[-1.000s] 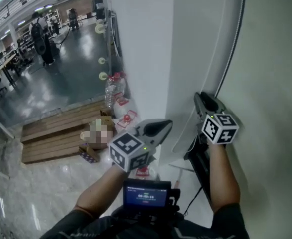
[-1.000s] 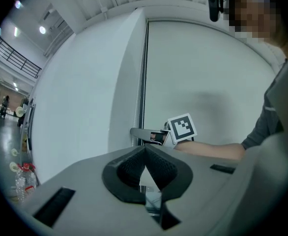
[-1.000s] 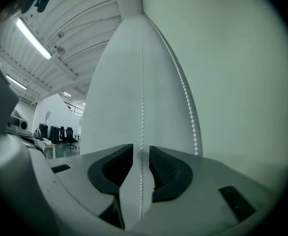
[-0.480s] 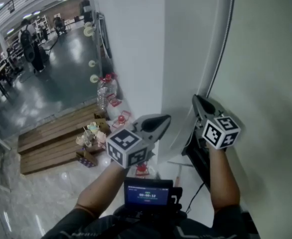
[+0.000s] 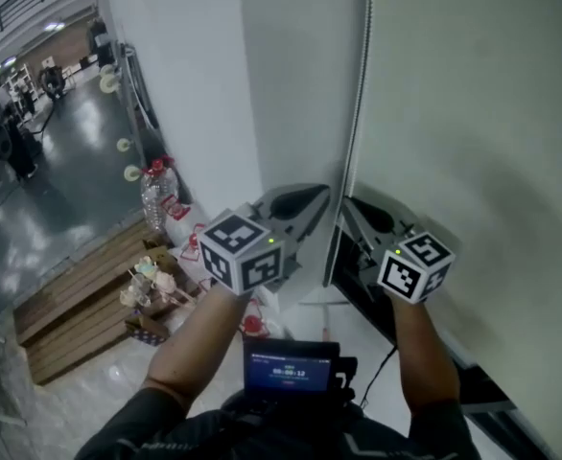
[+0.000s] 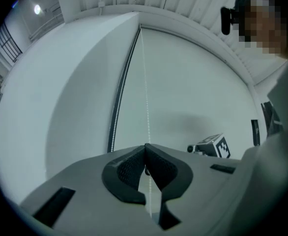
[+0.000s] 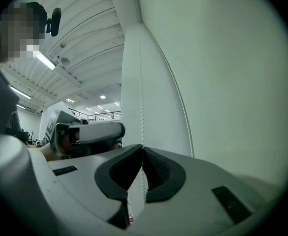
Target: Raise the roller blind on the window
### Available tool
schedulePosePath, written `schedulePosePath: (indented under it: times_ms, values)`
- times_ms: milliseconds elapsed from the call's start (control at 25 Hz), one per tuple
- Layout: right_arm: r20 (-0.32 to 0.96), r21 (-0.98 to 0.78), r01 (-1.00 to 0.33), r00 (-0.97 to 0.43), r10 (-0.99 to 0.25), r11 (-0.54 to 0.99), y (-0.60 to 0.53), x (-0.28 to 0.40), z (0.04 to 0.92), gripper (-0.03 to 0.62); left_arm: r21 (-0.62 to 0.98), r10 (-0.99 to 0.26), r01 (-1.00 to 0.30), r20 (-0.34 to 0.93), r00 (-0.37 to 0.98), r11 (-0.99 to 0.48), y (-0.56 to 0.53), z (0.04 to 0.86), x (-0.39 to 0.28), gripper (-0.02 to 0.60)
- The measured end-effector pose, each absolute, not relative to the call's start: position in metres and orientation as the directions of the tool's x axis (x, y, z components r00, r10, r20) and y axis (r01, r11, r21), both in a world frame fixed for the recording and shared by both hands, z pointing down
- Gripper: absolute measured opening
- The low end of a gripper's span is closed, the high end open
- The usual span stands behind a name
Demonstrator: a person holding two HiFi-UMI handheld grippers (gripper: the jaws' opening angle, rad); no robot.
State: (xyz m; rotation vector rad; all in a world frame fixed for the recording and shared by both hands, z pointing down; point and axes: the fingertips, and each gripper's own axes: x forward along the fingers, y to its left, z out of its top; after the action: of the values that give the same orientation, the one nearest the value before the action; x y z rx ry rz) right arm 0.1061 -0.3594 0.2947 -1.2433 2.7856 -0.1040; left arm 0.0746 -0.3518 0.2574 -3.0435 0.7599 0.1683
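Apart before, the right tongs [image 7: 143, 149] now clamp the bead chain [image 7: 141, 107], as the left tongs [image 6: 145, 149] do

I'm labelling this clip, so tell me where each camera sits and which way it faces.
Head view: on the person's head, looking steeply down at the left claw and right claw by the blind; both forearms show.
Left gripper view: on the left claw, facing the blind along jaws shut on the bead cord.
Right gripper view: on the right claw, facing the blind, also shut on the cord.
Shared: each gripper view shows the other claw.
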Motion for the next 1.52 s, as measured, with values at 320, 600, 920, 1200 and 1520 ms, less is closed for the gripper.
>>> schedulePosePath:
  times_ms: [320, 600, 920, 1200, 1520]
  values:
    - [-0.057, -0.091, -0.738, -0.666, -0.744, 0.668, -0.336, 0.11, 0.298, 0.002, 0.027, -0.323, -0.322, -0.106, 0.941, -0.946, -0.346, 0.237, 0.12, 0.094]
    - [-0.037, -0.115, -0.747, -0.655, -0.755, 0.654, -0.327, 0.103, 0.306, 0.0, 0.011, -0.303, -0.303, -0.086, 0.949, -0.953, -0.339, 0.243, 0.123, 0.005]
    - [-0.077, -0.149, -0.719, -0.676, -0.733, 0.679, -0.333, 0.096, 0.315, 0.003, 0.008, -0.319, -0.321, -0.137, 0.938, -0.947, -0.338, 0.25, 0.113, 0.002]
    - [-0.075, -0.142, -0.715, -0.682, -0.727, 0.685, -0.333, 0.09, 0.321, 0.003, 0.0, -0.339, -0.343, -0.15, 0.929, -0.939, -0.337, 0.251, 0.104, 0.002]
    - [-0.06, -0.154, -0.708, -0.69, -0.722, 0.689, -0.334, 0.084, 0.339, 0.003, -0.021, -0.355, -0.363, -0.156, 0.922, -0.932, -0.334, 0.257, 0.099, 0.002]
